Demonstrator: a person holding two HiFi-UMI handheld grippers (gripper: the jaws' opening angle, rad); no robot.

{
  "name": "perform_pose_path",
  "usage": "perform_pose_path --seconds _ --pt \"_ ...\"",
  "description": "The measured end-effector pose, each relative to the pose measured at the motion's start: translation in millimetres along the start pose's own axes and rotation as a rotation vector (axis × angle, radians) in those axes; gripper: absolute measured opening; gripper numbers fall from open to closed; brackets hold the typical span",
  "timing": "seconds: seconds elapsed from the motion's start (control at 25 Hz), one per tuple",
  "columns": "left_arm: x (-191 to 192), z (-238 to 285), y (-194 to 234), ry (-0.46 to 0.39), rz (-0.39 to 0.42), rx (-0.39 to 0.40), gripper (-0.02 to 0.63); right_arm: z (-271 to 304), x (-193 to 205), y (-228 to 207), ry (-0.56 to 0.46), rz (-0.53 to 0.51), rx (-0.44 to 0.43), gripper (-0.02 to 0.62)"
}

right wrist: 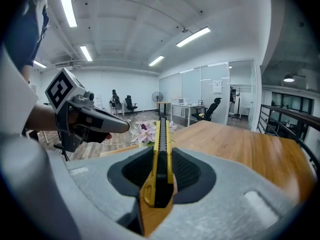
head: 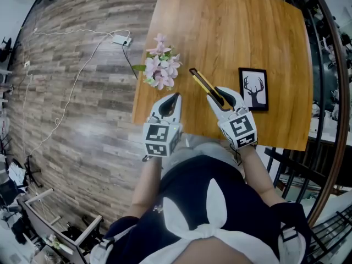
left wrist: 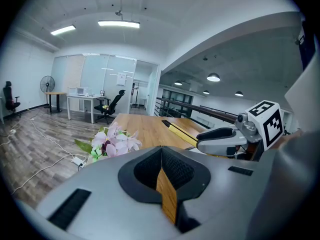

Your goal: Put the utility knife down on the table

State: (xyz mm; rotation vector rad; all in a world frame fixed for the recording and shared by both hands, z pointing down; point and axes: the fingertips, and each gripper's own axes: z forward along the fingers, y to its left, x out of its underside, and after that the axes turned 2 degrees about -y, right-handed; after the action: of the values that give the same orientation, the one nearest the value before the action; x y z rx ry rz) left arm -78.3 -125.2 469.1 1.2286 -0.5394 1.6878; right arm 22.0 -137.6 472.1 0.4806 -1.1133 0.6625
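I'm looking down at an open office with a plank floor (head: 82,92), and below me is the wooden surface (head: 231,32). My right claw (head: 221,94) is clenched on the yellow-and-black knife (head: 203,81), with the pads gripping its rear end. The rest of the knife sticks out ahead over the surface, between the flowers (head: 162,67) and the deer picture (head: 253,88). I cannot tell whether its tip touches the wood. My left claw (head: 172,99) hangs just beside it at the surface's edge, pinched together and holding nothing.
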Motion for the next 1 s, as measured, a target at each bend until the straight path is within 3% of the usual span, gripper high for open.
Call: perform_pose_path --seconds 1.0 --pt "13.6 8.8 4.7 0.044 -0.006 0.009 0.018 15.0 34.6 12.1 0.087 -0.004 -0.047 0.115"
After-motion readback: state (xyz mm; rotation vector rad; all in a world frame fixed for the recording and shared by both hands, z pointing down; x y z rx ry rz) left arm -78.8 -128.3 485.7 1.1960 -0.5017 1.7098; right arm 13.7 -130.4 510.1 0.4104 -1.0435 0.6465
